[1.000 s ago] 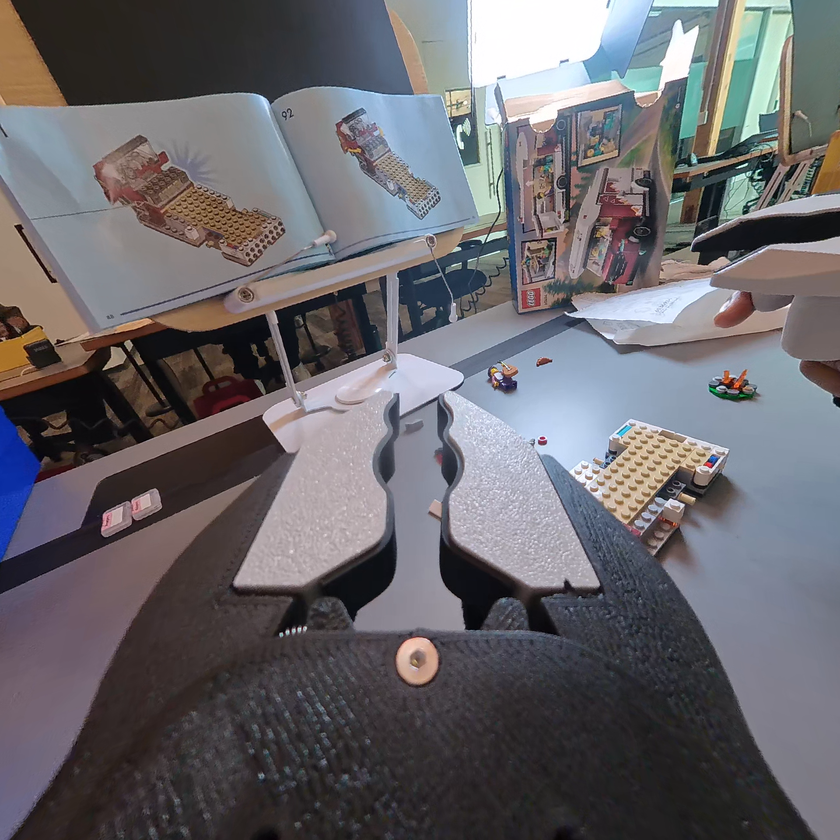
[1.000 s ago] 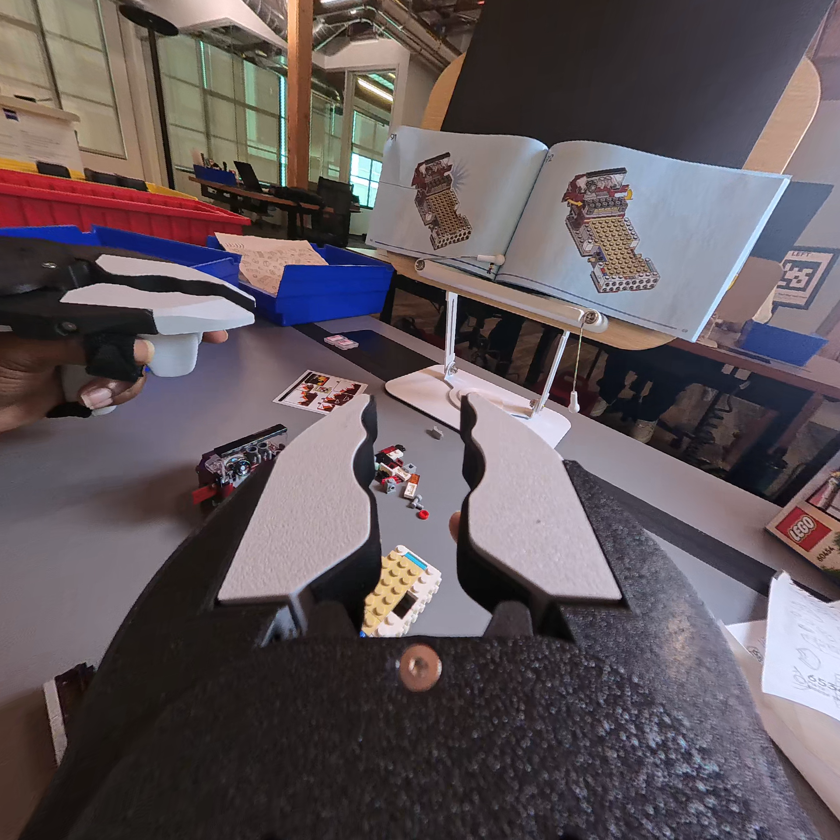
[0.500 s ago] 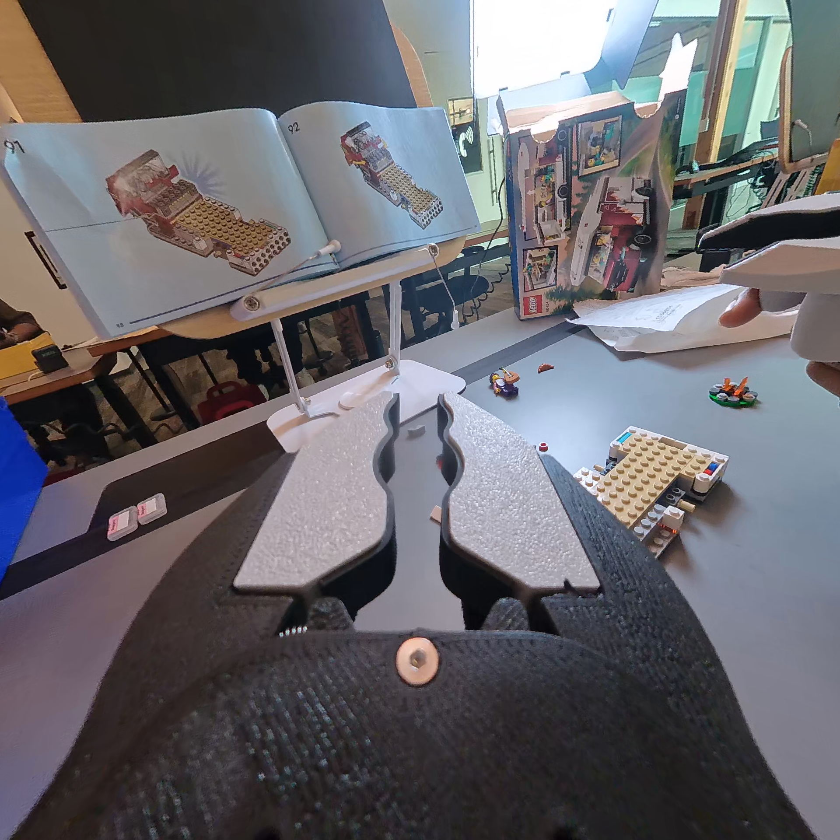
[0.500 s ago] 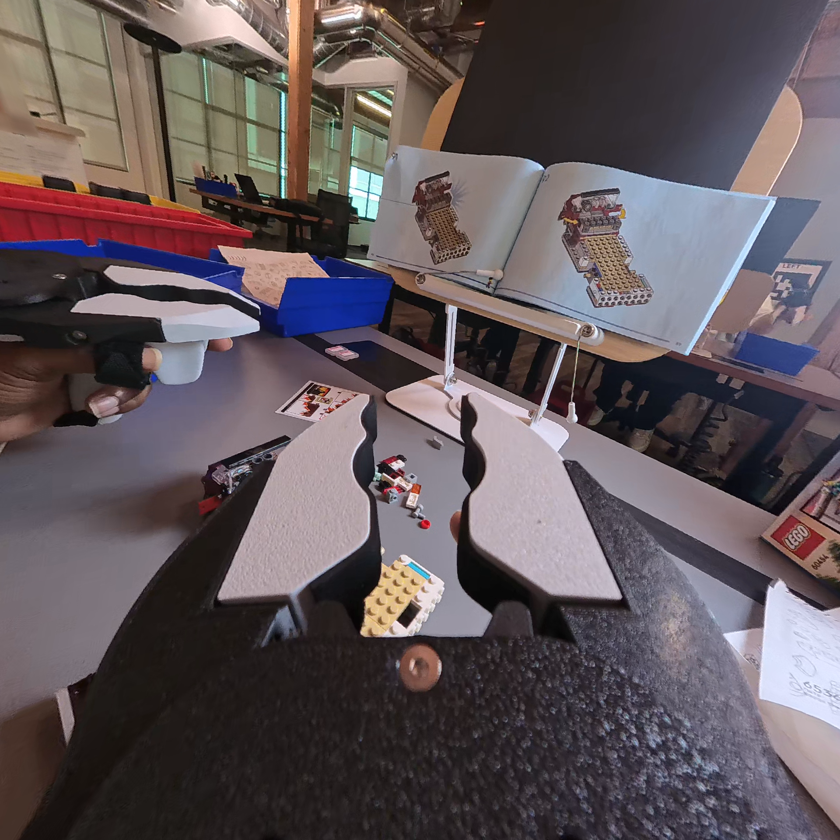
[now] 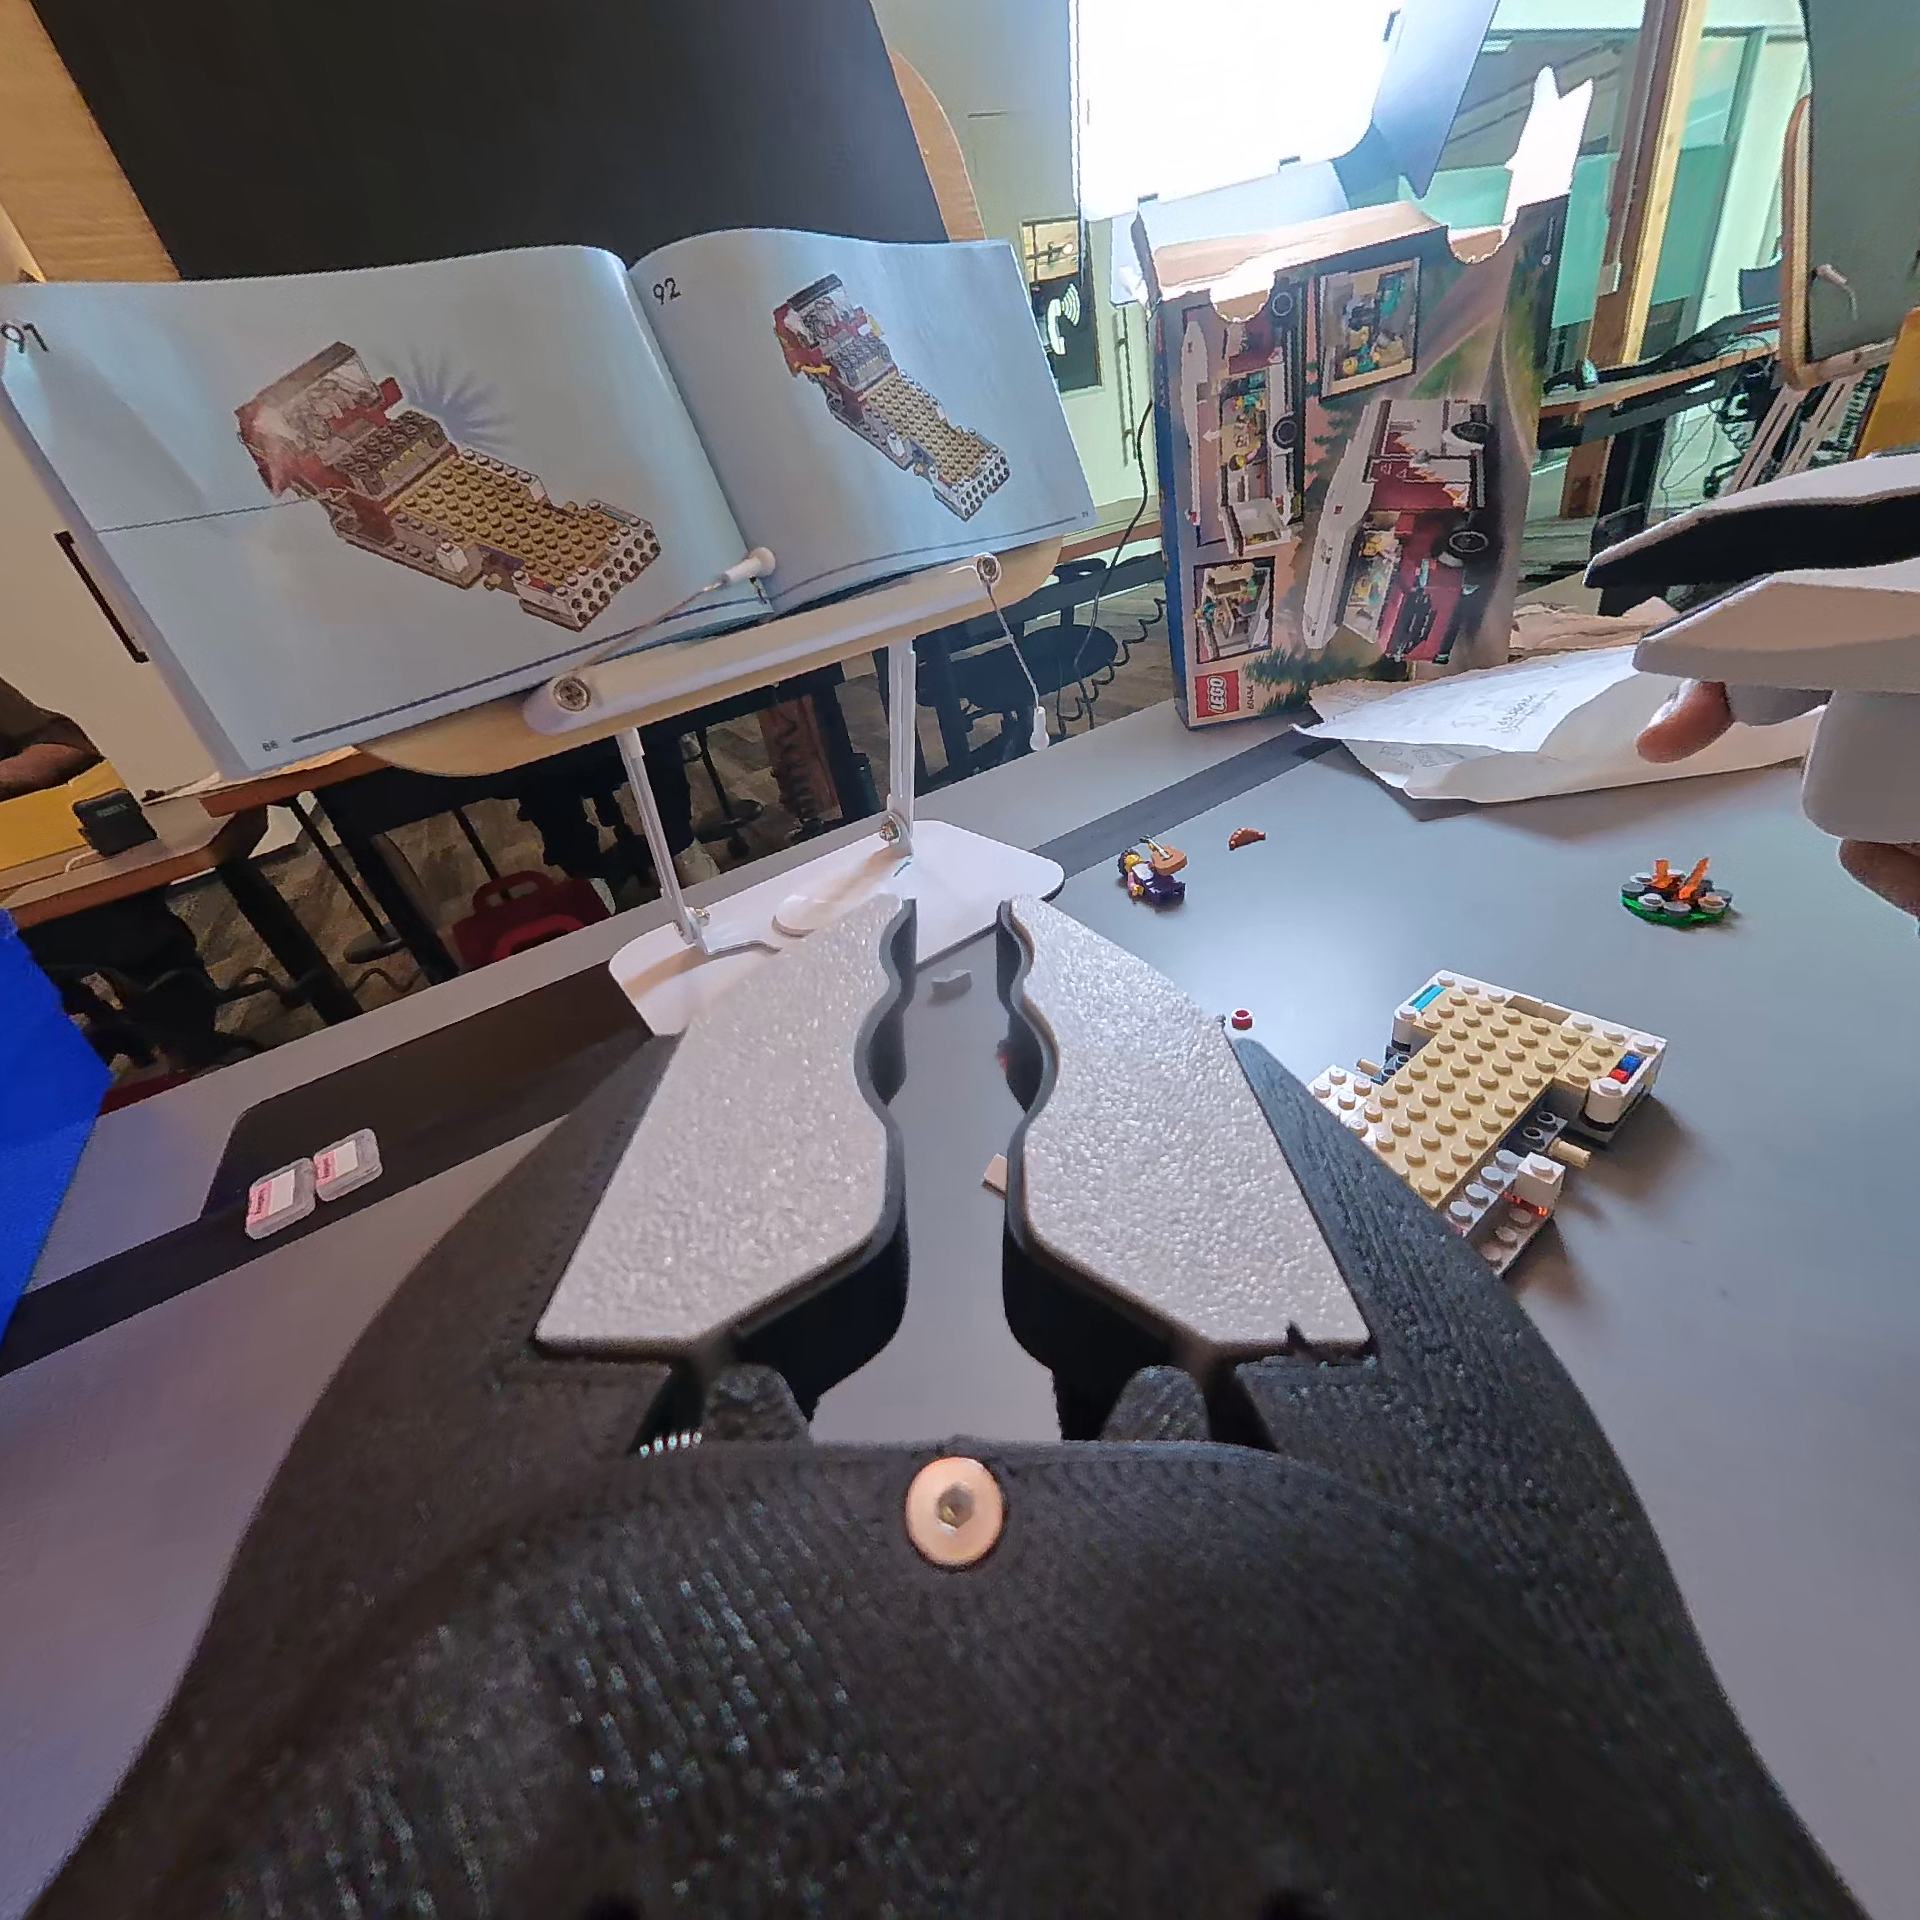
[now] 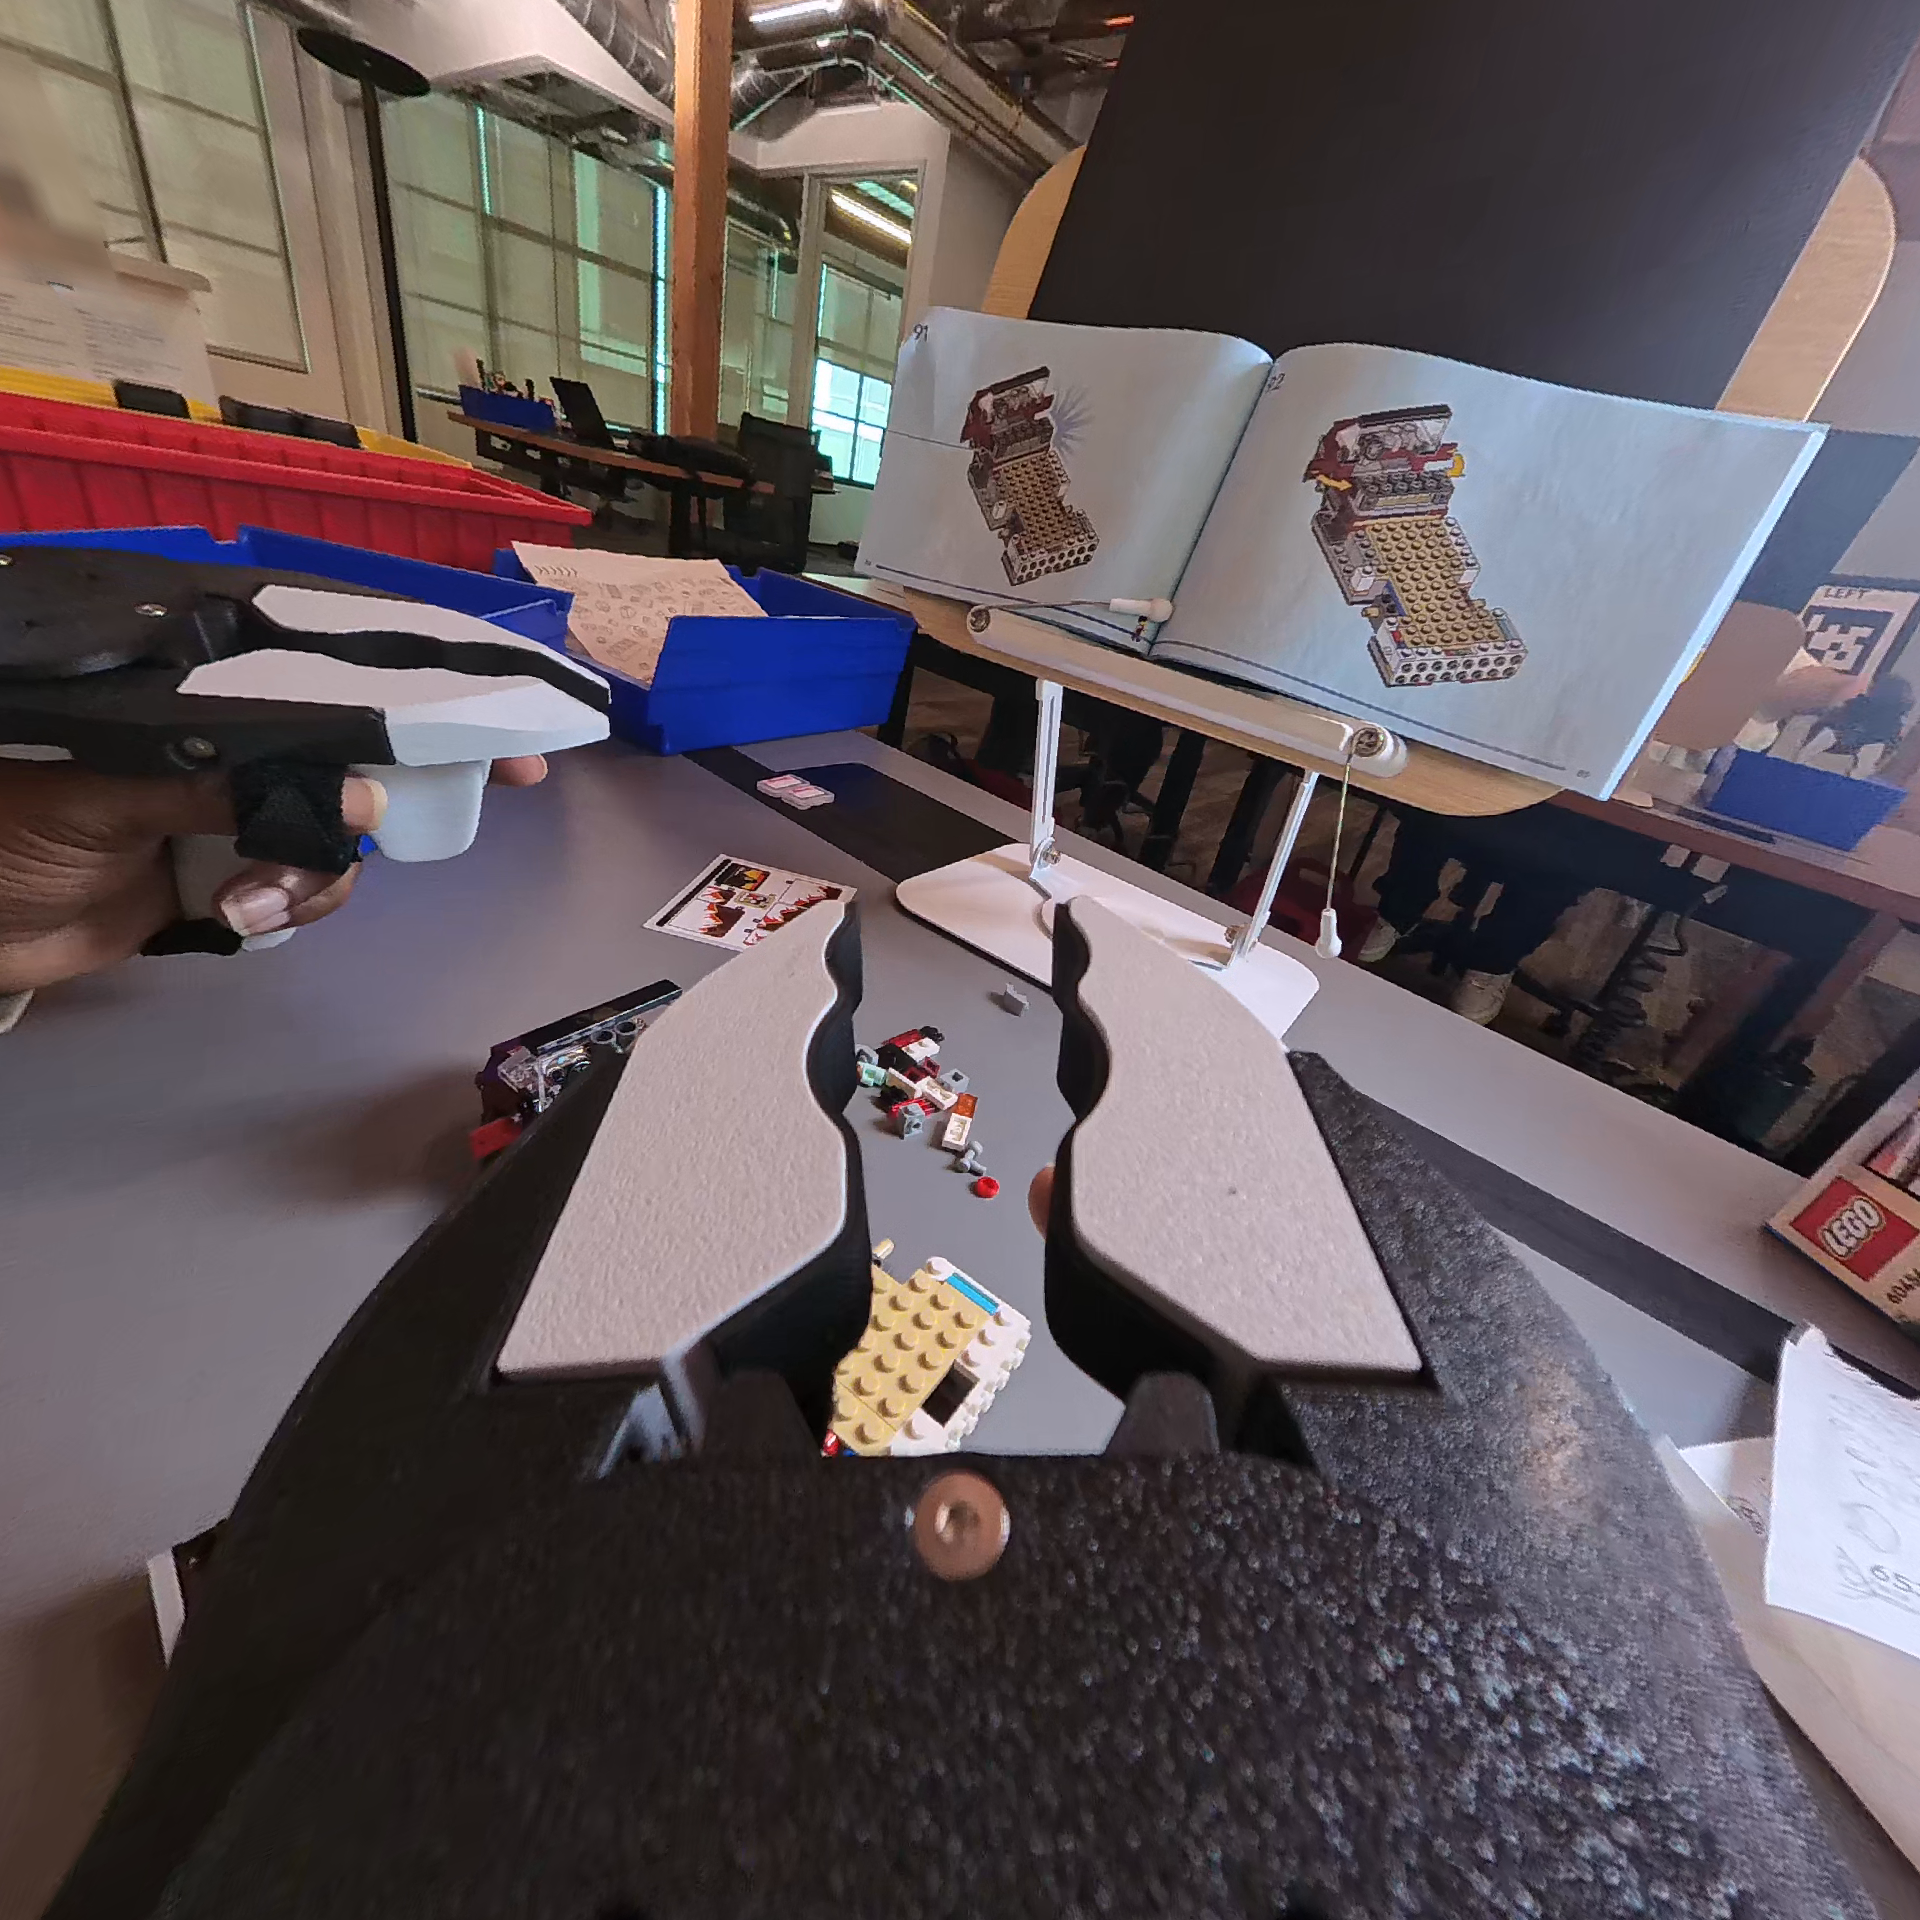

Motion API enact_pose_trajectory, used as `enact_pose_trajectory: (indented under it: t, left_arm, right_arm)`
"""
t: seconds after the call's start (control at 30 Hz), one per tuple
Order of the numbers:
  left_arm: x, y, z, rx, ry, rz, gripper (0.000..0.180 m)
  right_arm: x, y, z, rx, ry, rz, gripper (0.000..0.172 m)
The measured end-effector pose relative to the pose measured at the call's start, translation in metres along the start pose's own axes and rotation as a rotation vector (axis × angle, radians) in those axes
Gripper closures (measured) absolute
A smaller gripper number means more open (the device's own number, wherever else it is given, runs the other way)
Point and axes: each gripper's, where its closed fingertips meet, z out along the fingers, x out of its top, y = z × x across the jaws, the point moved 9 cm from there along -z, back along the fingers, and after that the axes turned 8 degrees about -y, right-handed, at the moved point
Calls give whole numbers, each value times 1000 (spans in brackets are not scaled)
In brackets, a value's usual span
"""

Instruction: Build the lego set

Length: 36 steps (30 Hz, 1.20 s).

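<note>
The tan lego base build [image 5: 1475,1091] lies on the grey table to the right of my left gripper [image 5: 954,914]. That gripper hovers above the table with its jaws a narrow gap apart and nothing between them. My right gripper [image 6: 956,920] is open and empty. It hovers over the same tan build [image 6: 925,1351], with a pile of loose small pieces [image 6: 920,1081] ahead of it. A dark red and black sub-build [image 6: 566,1049] lies left of the pile. Each gripper also shows in the other's view: the left [image 6: 592,707] and the right [image 5: 1621,613].
The open instruction booklet [image 5: 520,468] sits on a white stand [image 6: 1039,894] at the back. Around it are the set's box [image 5: 1340,447], a paper bag [image 5: 1538,717], a minifigure [image 5: 1151,871], a green round build [image 5: 1675,894], a sticker sheet [image 6: 748,902] and blue bins [image 6: 727,655]. Spacing between my two grippers at the tips: around 15 centimeters.
Both grippers have drifted only a little, and the booklet sits slightly lower in both views. The left jaws have narrowed a touch. Nothing was taken hold of or let go.
</note>
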Motion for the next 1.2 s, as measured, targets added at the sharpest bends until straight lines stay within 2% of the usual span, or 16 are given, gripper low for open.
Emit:
enact_pose_trajectory:
  t: [0.97,1.03,1.1,1.2]
  left_arm:
    - [-1,-1,1,-3,-9,-3,167]
    - [-1,-1,1,-3,-9,-2,167]
    - [0,-1,1,-5,-9,-1,167]
    - [0,0,1,-8,-10,0,167]
  right_arm:
    - [-3,-4,4,74,-54,-31,138]
    - [-5,-8,6,149,-91,-54,141]
    - [-9,-20,6,391,-213,-109,141]
    - [-18,-36,-7,757,-477,-152,141]
